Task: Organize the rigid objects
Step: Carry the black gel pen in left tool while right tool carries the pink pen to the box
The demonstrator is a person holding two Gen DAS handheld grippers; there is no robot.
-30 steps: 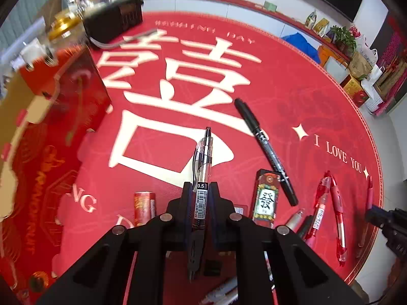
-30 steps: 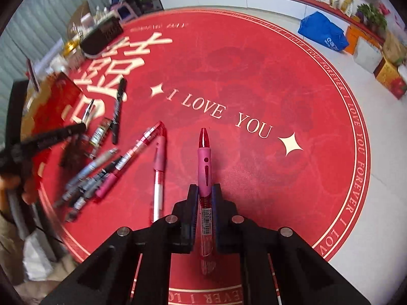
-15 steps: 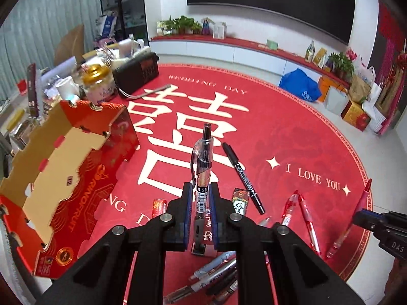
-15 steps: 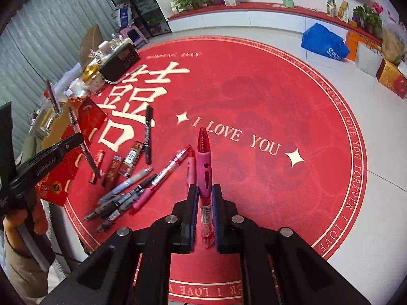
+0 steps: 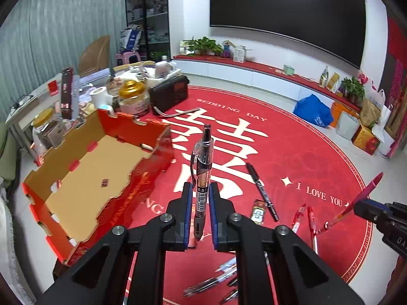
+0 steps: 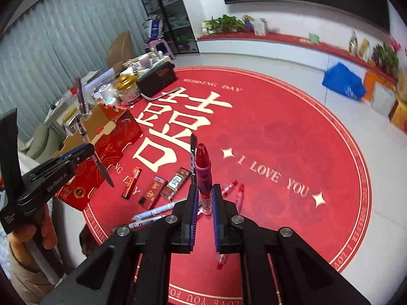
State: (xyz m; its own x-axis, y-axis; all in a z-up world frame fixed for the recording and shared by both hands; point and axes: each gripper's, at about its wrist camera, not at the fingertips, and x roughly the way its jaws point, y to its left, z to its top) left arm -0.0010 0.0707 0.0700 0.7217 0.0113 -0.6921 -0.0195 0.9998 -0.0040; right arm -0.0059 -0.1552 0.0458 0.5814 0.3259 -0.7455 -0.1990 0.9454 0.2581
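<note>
Both hand-held grippers have lifted off the red rug. Left hand-held gripper (image 5: 199, 212) pinches the clear black pen (image 5: 202, 170), long axis forward; open red box (image 5: 84, 175) lies just left, nearer this hand. Right hand-held gripper (image 6: 204, 204) pinches the red pen (image 6: 204, 178), farther right.

A large dark screen (image 5: 287, 7) fills the far wall; a blue bag (image 5: 313, 111) sits far right beside the round red rug (image 5: 318, 157).
</note>
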